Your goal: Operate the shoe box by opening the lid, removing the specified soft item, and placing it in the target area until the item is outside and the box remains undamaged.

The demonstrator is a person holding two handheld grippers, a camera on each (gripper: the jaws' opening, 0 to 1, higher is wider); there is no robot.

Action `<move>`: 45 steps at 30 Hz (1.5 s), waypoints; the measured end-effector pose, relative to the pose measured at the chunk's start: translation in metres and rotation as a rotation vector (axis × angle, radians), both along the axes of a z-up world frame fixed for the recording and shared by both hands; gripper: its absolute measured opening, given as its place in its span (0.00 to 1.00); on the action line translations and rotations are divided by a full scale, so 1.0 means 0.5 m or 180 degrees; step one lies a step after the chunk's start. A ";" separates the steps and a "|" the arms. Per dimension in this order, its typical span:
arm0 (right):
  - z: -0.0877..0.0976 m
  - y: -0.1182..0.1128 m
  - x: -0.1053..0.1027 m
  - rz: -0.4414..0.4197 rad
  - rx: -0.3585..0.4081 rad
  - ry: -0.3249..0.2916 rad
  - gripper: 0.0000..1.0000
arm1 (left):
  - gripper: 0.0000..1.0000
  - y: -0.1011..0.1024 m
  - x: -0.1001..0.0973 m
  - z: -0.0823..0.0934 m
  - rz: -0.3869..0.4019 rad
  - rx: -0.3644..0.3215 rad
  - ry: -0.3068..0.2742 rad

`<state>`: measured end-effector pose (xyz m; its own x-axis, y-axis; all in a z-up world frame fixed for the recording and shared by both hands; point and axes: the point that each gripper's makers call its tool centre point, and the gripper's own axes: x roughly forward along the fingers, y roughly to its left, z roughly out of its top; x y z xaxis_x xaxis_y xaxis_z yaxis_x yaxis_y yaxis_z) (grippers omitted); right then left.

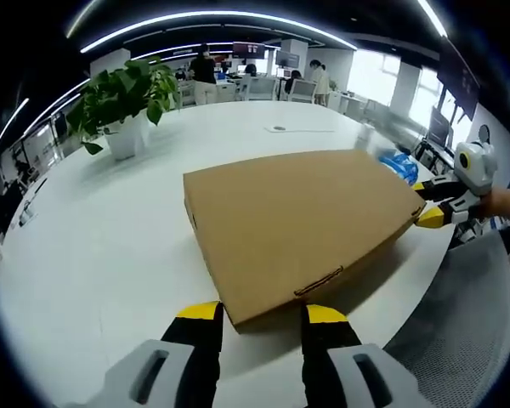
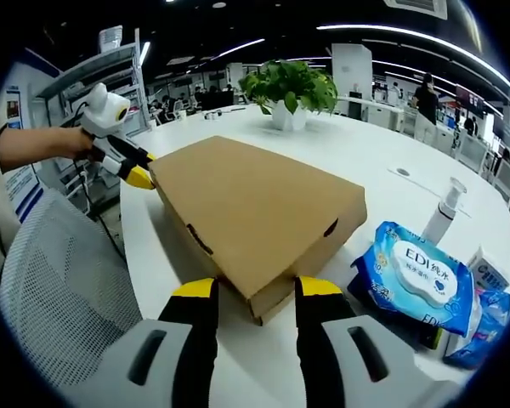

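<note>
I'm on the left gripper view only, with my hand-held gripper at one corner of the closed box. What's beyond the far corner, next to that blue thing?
Observer: The blue thing is a wet-wipes pack lying on the table beside the shoe box.
Operator: Anything else there?
Observer: A white pump bottle stands upright just behind the pack.
Operator: Where's the right hand-held gripper?
Observer: Its jaws straddle the box's near corner, open, one each side.
</note>
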<state>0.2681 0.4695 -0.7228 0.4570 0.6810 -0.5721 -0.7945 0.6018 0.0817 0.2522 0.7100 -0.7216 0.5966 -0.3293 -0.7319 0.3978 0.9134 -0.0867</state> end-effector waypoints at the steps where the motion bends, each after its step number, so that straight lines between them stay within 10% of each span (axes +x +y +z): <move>1: 0.000 0.001 0.004 0.0001 0.0001 0.0002 0.33 | 0.36 0.001 0.004 0.000 0.0000 0.0001 0.0001; 45: 0.002 -0.003 0.179 -0.0043 -0.0033 -0.0040 0.34 | 0.37 0.000 0.177 -0.003 -0.0075 0.0102 0.0023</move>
